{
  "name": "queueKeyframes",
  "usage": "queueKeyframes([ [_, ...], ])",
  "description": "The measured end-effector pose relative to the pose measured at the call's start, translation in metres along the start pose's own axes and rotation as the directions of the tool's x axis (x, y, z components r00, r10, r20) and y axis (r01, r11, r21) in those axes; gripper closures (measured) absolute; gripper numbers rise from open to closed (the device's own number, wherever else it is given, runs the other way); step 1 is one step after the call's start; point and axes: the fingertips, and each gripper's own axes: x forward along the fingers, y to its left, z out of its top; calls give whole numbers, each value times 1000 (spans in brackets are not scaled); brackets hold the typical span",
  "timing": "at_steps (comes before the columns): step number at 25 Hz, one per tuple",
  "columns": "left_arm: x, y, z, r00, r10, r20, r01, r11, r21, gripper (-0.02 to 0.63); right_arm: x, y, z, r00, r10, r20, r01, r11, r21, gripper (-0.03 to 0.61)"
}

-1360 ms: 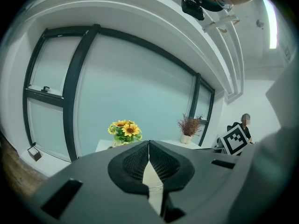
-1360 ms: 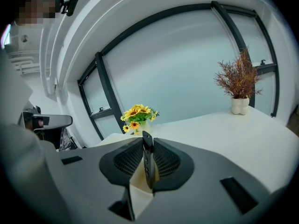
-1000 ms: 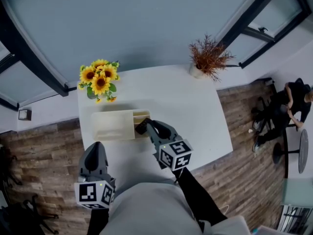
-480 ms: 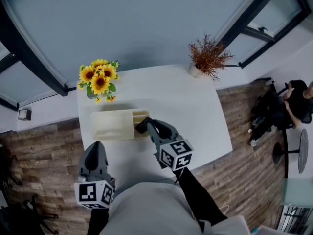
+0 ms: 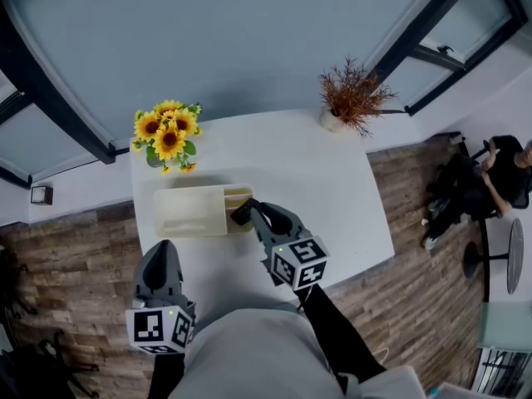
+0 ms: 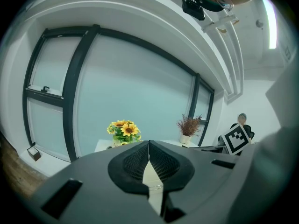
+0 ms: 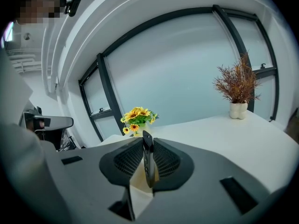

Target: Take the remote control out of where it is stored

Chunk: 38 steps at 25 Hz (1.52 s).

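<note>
R gripper (image 5: 246,214) jaws clamped on black remote (image 7: 147,161), held edge-up just at right end of cream box (image 5: 189,213), near-left on white surface (image 5: 324,181). L gripper (image 5: 164,251) jaws closed, empty, at near edge, apart from box. Sunflowers (image 5: 169,133) at far left corner.

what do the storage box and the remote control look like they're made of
Storage box: cream, matte, even-toned walls; probably plastic, possibly pale wood.
Remote control: slim, black, smooth with faint sheen; most likely hard plastic.
</note>
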Motion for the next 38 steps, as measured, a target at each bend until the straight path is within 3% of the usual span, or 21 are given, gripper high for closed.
queueKeyframes([
  [38,-6,1,0,1000,-1,9,1,1000,-1,604,-8,2,7,1000,-10,27,10,1000,0,509],
])
